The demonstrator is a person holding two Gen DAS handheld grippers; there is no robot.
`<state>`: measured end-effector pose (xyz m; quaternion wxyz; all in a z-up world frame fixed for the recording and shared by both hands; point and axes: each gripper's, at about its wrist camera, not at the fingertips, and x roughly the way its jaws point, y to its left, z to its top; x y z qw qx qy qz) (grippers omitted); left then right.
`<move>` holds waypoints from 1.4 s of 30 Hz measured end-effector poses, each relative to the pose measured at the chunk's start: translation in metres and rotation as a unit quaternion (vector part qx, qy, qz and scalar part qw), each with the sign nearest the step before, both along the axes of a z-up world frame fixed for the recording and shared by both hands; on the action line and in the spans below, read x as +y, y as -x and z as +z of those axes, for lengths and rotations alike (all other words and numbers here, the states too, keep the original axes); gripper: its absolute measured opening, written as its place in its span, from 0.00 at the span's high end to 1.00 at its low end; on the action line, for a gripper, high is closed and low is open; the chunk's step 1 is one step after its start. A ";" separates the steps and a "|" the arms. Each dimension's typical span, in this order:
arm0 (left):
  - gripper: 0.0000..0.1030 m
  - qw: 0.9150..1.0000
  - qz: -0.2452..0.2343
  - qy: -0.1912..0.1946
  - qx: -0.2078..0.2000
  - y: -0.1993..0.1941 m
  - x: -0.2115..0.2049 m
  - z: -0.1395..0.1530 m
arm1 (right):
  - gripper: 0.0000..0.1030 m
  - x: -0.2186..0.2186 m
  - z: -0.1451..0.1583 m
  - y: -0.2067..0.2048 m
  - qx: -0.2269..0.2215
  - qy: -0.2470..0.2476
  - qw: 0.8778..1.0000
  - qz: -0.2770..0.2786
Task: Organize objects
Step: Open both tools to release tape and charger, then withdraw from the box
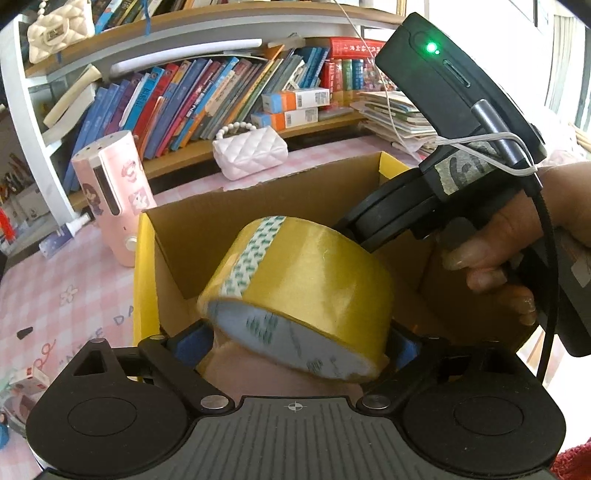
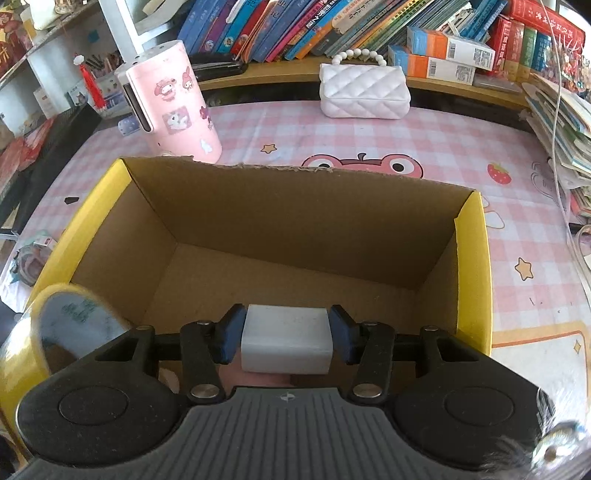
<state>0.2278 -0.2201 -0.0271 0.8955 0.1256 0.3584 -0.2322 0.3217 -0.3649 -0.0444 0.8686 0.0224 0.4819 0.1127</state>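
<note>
Both loads poised over the cardboard box [image 2: 295, 229]

The left gripper [image 1: 299, 343] clamps the tape roll [image 1: 303, 288]; the right gripper [image 2: 286, 338] clamps a white block [image 2: 286, 339]. The tilted roll may slip or roll.

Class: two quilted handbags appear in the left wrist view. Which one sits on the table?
The pink quilted handbag with the pearl handle; the cream handbag sits up on the top shelf.

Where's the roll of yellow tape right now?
The yellow tape roll sits between the left gripper fingers, above the cardboard box; the right wrist view shows it at lower left.
</note>
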 end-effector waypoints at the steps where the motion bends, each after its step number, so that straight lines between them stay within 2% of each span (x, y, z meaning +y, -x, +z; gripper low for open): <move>1: 0.06 1.000 0.000 0.000 -0.002 0.001 0.000 0.000 | 0.55 0.000 0.000 0.000 -0.002 0.000 1.000 -0.001; 17: 0.03 0.999 0.012 0.022 -0.048 0.025 0.018 0.027 | 0.53 -0.005 0.037 0.040 -0.103 0.000 0.994 -0.038; 21: 0.03 0.998 0.019 0.030 -0.057 0.035 0.026 0.034 | 0.49 -0.006 0.046 0.058 -0.126 -0.002 0.991 -0.055; 29: 0.02 0.996 0.032 0.040 -0.069 0.056 0.046 0.043 | 0.45 -0.009 0.067 0.098 -0.181 0.009 0.979 -0.090; 36: 0.02 0.995 0.044 0.055 -0.074 0.075 0.066 0.046 | 0.42 -0.011 0.073 0.143 -0.215 0.026 0.966 -0.139; 42: 0.02 0.995 0.048 0.064 -0.064 0.092 0.084 0.040 | 0.39 -0.007 0.063 0.188 -0.216 0.053 0.958 -0.179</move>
